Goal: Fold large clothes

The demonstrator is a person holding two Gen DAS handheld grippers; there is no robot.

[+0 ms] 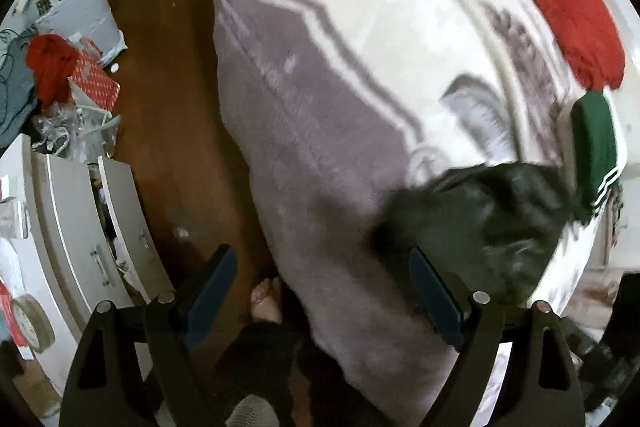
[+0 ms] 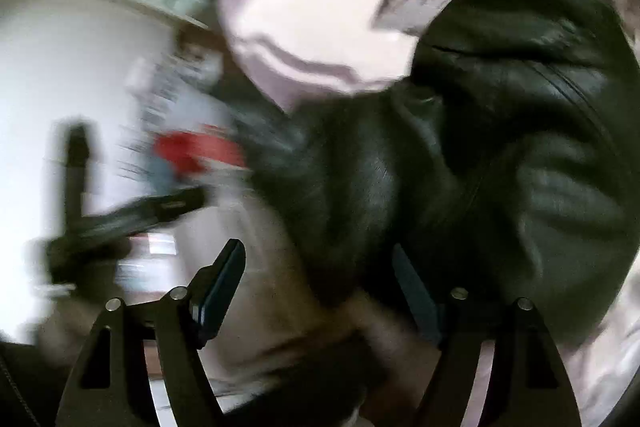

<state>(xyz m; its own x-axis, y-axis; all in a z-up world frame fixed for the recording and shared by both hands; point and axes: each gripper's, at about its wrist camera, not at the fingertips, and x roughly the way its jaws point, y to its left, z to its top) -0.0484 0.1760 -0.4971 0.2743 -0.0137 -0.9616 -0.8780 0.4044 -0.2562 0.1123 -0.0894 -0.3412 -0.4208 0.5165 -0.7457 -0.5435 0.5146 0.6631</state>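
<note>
Both grippers, left gripper (image 1: 322, 291) and right gripper (image 2: 320, 287), have black frames, silver screws and dark-blue finger pads.

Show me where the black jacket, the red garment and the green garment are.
black jacket (image 2: 500, 131): right wrist view, its middle.
red garment (image 1: 568, 11): left wrist view, its middle.
green garment (image 1: 594, 143): left wrist view, its middle.

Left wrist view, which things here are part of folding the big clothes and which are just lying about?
For the job:
black jacket
left gripper, jaws open
right gripper, jaws open

Lying about:
red garment
green striped garment
grey blanket
white drawers
floor clutter
</note>
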